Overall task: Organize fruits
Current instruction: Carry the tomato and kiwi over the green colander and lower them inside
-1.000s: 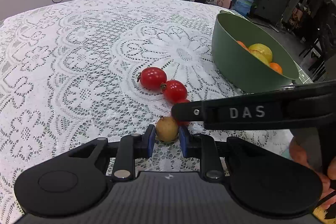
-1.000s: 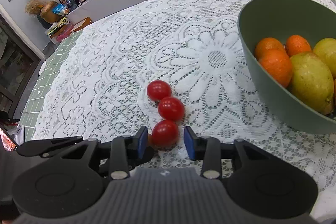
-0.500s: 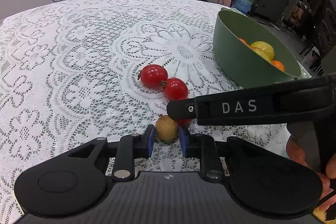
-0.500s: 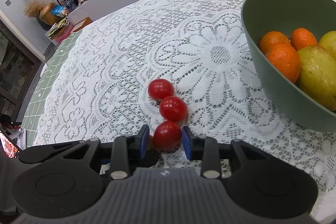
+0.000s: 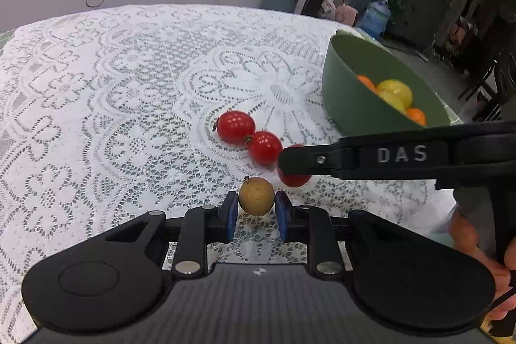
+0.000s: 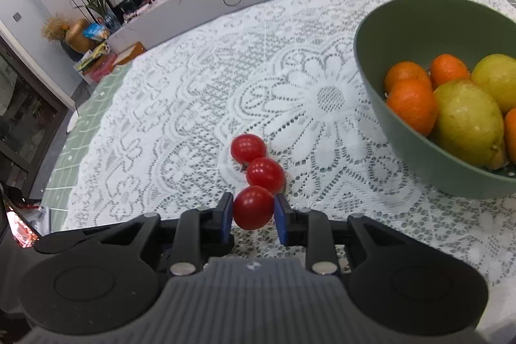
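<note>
My left gripper (image 5: pixel 256 203) is shut on a small round brown fruit (image 5: pixel 256 195) just above the lace cloth. In the right wrist view my right gripper (image 6: pixel 253 210) has its jaws closing on the nearest red cherry tomato (image 6: pixel 253 207), and both blue pads touch its sides. Two more cherry tomatoes (image 6: pixel 248 148) (image 6: pixel 265 174) lie in a row just beyond it. The left wrist view shows a right gripper finger (image 5: pixel 300 160) crossing in front of that held tomato (image 5: pixel 292 179). A green bowl (image 6: pixel 451 176) at the right holds oranges (image 6: pixel 411 102) and lemons (image 6: pixel 467 121).
A white lace tablecloth (image 5: pixel 129 105) covers the round table. The green bowl (image 5: pixel 348 99) stands near the table's right edge. A person's hand (image 5: pixel 467 240) holds the right gripper's handle at the lower right. A counter and plants lie beyond the table.
The right gripper's pads closed in from a clear gap until they touch the nearest cherry tomato. The left gripper stayed shut on the brown fruit and did not move.
</note>
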The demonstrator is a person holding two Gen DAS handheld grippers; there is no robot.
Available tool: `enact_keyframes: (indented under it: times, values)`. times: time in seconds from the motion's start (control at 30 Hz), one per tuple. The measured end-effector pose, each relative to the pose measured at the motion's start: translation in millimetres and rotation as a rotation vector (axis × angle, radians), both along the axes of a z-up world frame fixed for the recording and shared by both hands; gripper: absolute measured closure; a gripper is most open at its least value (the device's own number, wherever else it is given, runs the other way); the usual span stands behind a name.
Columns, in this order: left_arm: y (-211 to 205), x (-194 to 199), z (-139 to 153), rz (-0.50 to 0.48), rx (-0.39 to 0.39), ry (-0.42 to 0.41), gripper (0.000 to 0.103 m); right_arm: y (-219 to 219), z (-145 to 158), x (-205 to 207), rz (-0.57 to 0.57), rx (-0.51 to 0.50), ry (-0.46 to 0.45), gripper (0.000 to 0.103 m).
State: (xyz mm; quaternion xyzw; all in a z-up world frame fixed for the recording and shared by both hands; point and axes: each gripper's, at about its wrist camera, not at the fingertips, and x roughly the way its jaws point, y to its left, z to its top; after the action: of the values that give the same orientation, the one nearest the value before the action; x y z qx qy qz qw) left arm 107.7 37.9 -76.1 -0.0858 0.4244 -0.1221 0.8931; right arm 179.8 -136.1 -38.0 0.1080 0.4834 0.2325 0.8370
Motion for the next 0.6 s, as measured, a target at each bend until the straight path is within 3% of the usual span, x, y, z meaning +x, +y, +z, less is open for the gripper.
enact_keyframes:
  times: [0.3,0.6]
  values:
    - [-18.2,-5.8,39.6,-0.004,0.011,-0.071,0.076,-32.1,38.2,-22.6,0.001,0.03,-0.11,0.079]
    - [-70.3,11.5,82.1,-0.107,0.054,-0.17,0.076,-86.5,77.9,-29.7,-0.081,0.017,-0.22,0.079]
